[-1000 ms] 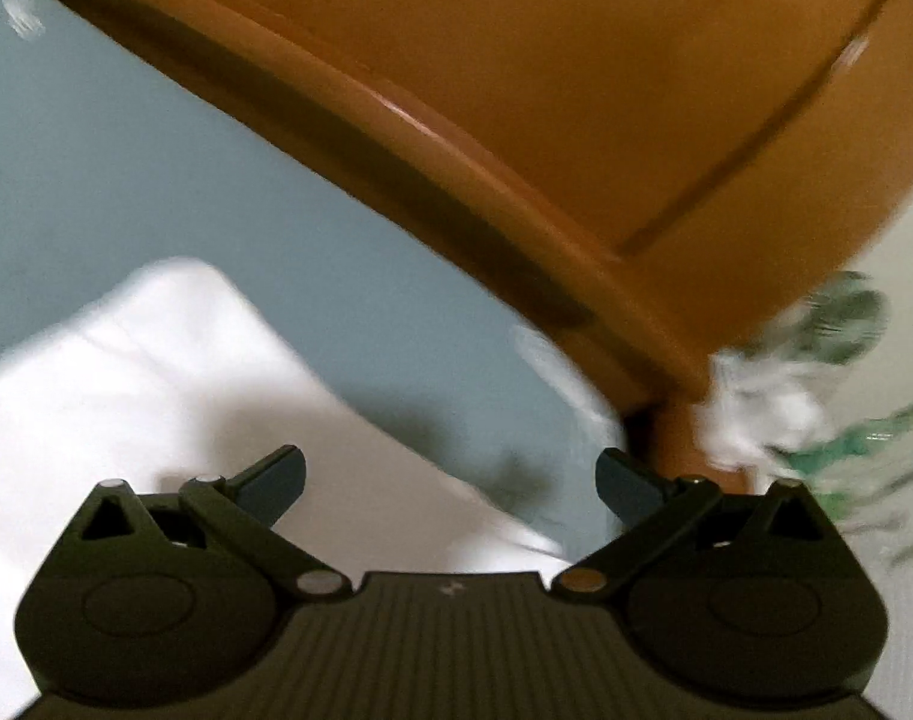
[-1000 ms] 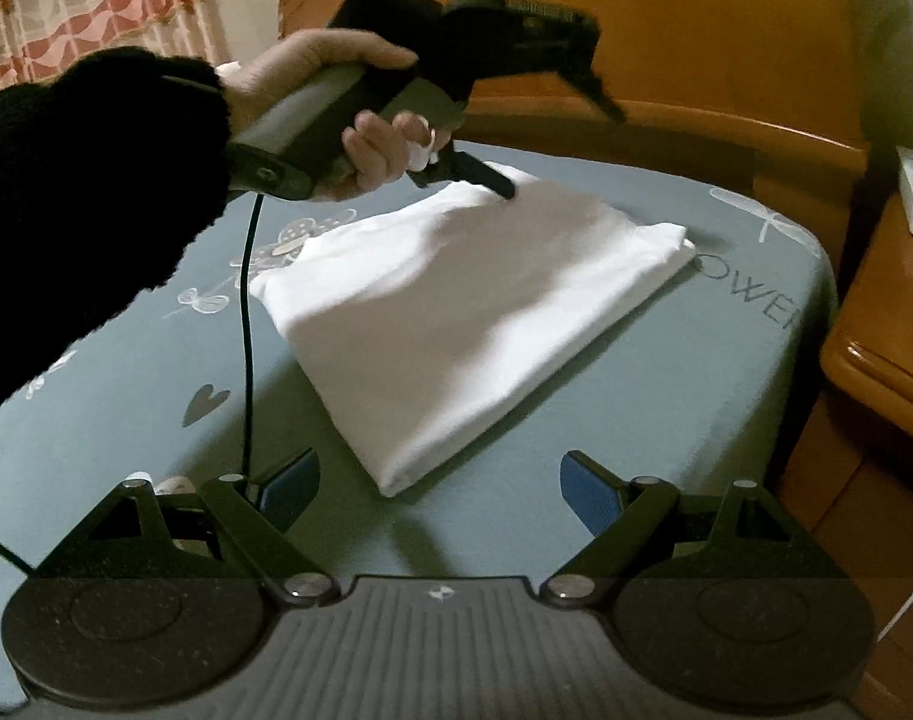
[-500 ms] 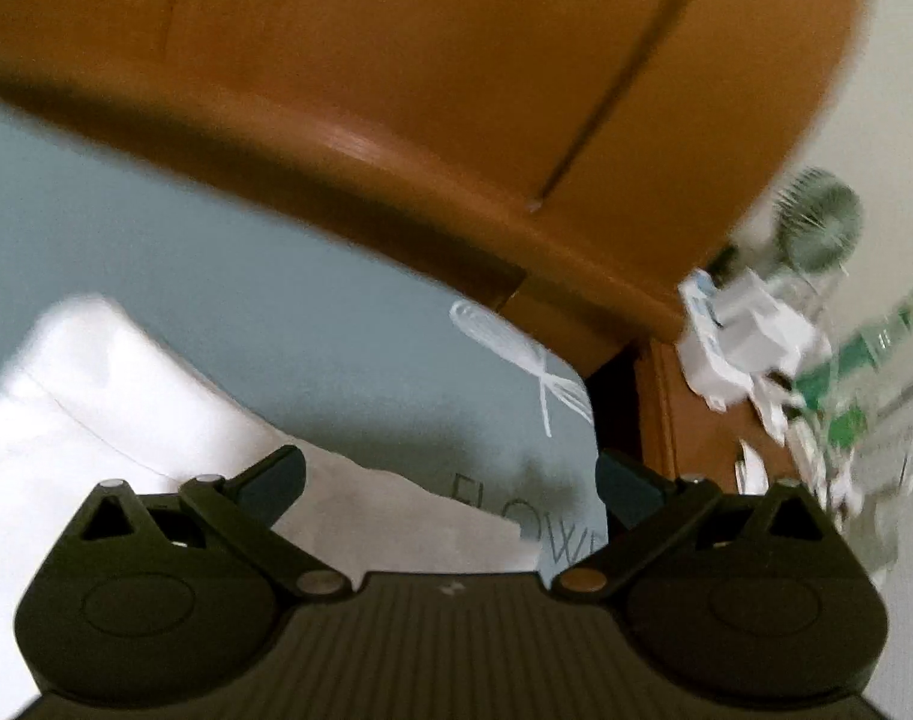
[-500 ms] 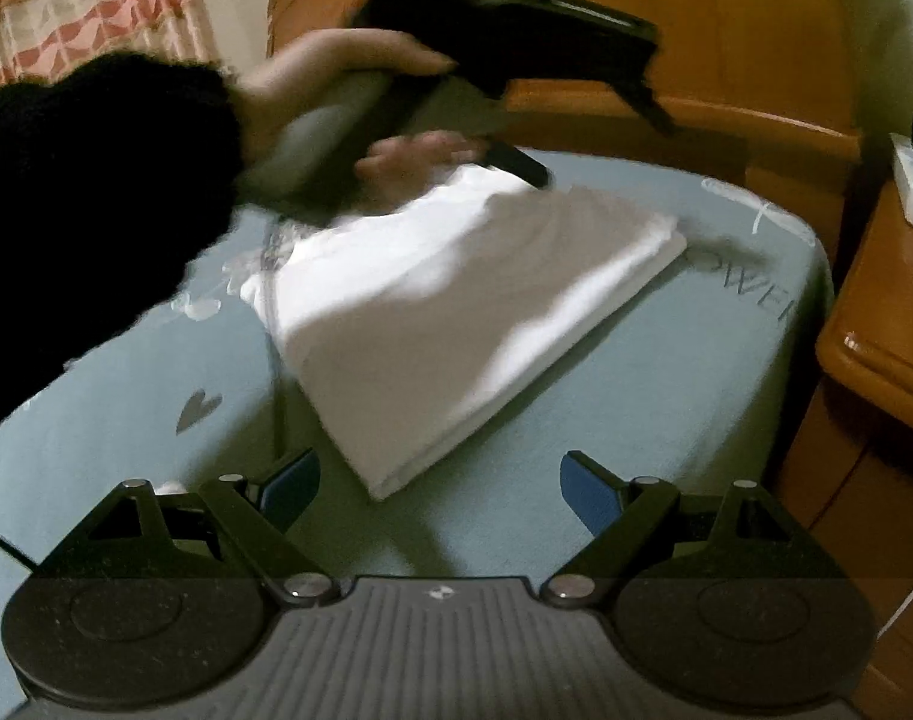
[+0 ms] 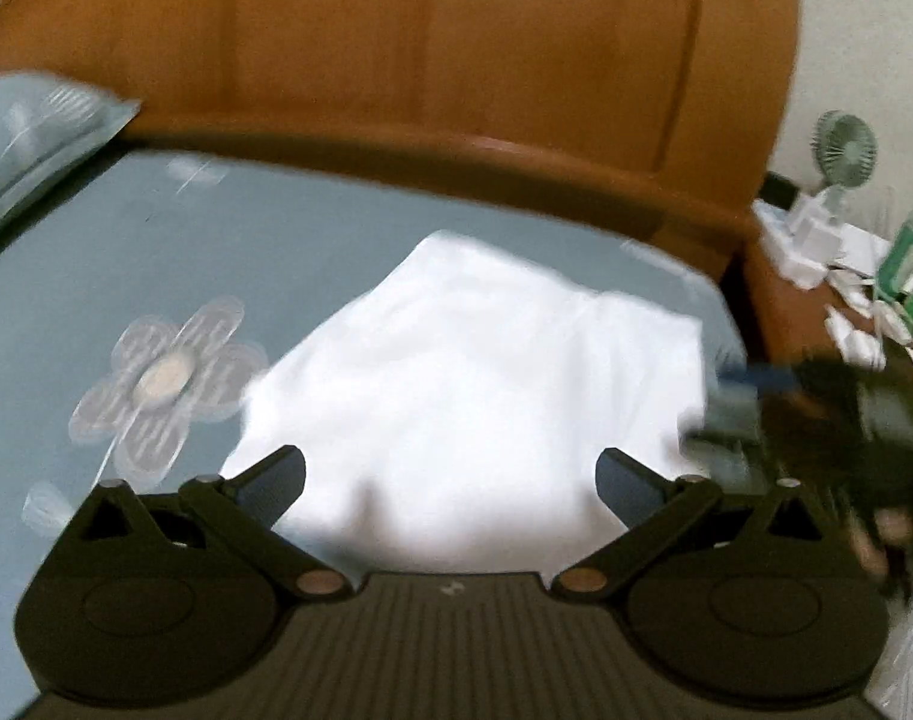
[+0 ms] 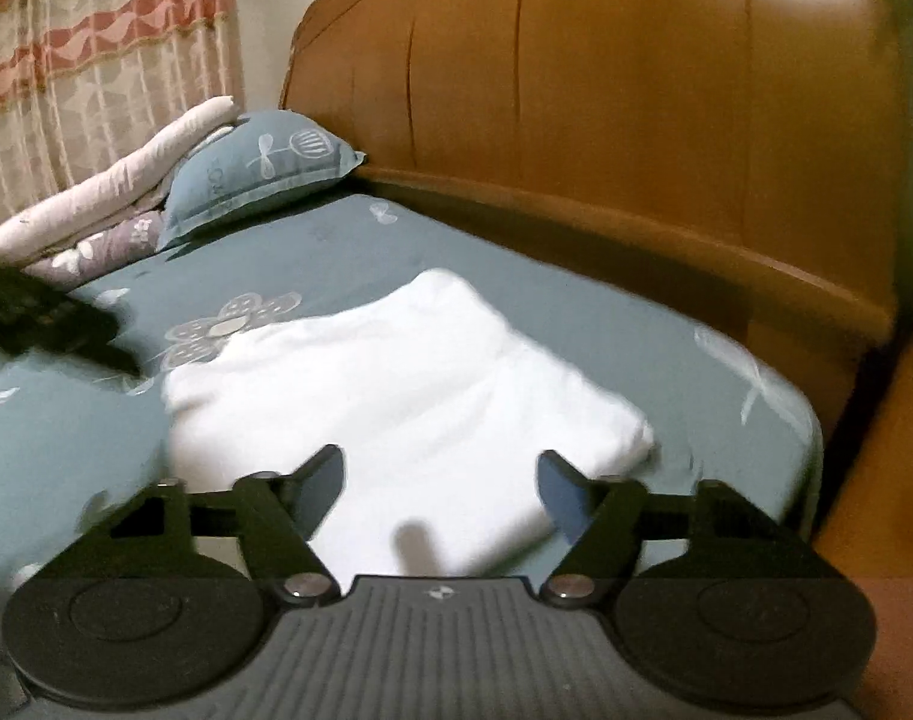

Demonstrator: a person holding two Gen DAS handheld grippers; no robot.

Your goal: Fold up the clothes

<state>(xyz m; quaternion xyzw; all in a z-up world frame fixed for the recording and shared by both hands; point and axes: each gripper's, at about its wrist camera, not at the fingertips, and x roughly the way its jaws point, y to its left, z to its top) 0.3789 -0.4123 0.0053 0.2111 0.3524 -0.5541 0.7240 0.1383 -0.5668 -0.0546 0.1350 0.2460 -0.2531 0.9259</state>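
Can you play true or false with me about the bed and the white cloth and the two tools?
1. The folded white cloth lies on the blue-grey bed sheet. True.
2. The left tool is squeezing the cloth. False: its jaws stand wide apart and pinch nothing.
3. A blue-grey pillow sits near the wooden headboard. True.
4. The cloth is red. False: it is white.
5. The right tool is shut tight. False: its jaws are closing but there is a gap between them, and they are not pinching the cloth.
6. A small fan stands on the bedside table beside the bed. True.
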